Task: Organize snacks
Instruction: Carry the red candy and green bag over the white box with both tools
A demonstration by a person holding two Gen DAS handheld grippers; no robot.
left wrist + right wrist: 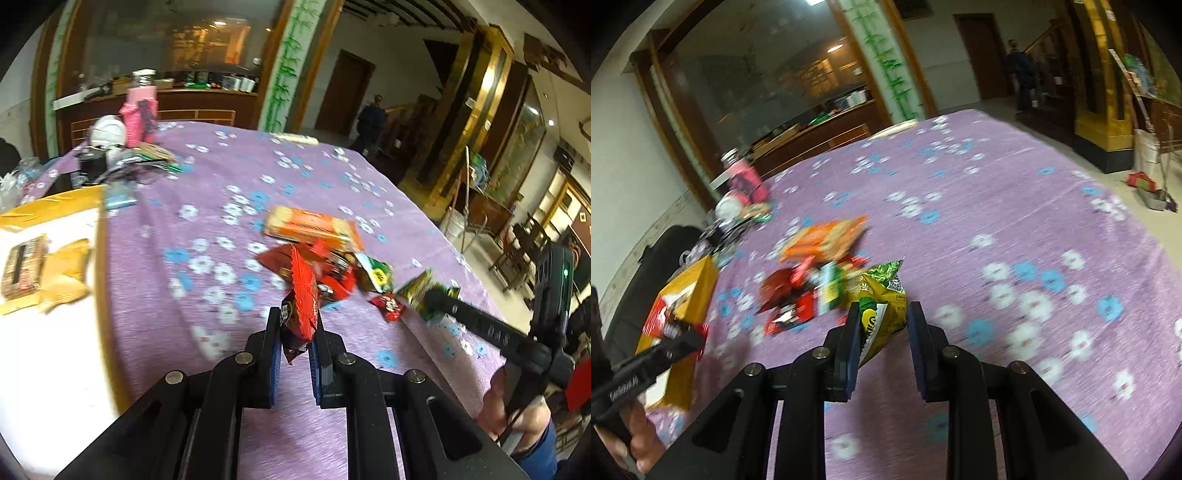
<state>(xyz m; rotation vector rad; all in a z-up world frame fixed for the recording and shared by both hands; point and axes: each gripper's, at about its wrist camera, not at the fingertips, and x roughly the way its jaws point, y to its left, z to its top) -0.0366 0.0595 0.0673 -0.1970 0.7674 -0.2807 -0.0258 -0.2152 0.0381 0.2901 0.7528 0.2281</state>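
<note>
You are gripping 1 snack in each gripper above the purple flowered tablecloth [295,177].

Your left gripper [295,325] is pinching a crinkly red and brown packet [301,306] between its blue pads, held on edge; your right gripper [882,325] is clamping a puffy yellow-green foil pouch [882,299] the same way. Ahead of both, the remaining pile of glossy red wrappers [325,269] is lying beside a flat orange cracker box [310,227]. A yellow-rimmed box [51,210] is sitting at your left, holding 2 packets.
</note>
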